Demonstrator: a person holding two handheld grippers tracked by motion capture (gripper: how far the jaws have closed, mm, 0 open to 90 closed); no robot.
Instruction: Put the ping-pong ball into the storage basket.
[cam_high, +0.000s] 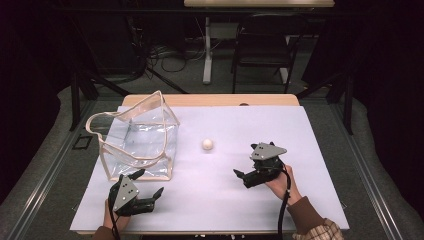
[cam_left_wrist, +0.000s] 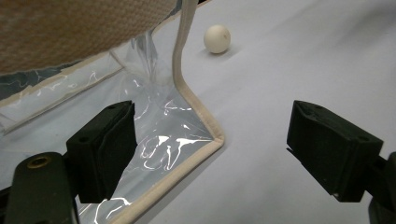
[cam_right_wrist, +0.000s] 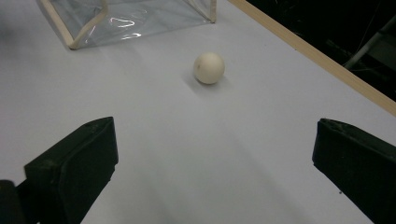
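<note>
High view: a ball (cam_high: 207, 144) lies on the white tabletop (cam_high: 300, 145), between a clear bag (cam_high: 137, 142) and the right hand-held gripper (cam_high: 246, 175), apart from both. The left hand-held gripper (cam_high: 150, 185) sits near the bag's front corner.

Left gripper view: jaws wide apart, one overlapping the bag's corner.

Right gripper view: jaws spread, empty, facing the ball.

- Overhead light falls on the white table (cam_high: 240, 210), bright against a near-black room in the high view
- Glare streaks the clear plastic bag (cam_left_wrist: 159, 140) in the left gripper view, where a beige strap (cam_left_wrist: 70, 28) looms blurred at top left
- The cream ball (cam_right_wrist: 208, 67) casts a faint, soft shadow in the right gripper view
- Black jaws sit soft-edged, slightly out of focus, in both gripper views
</note>
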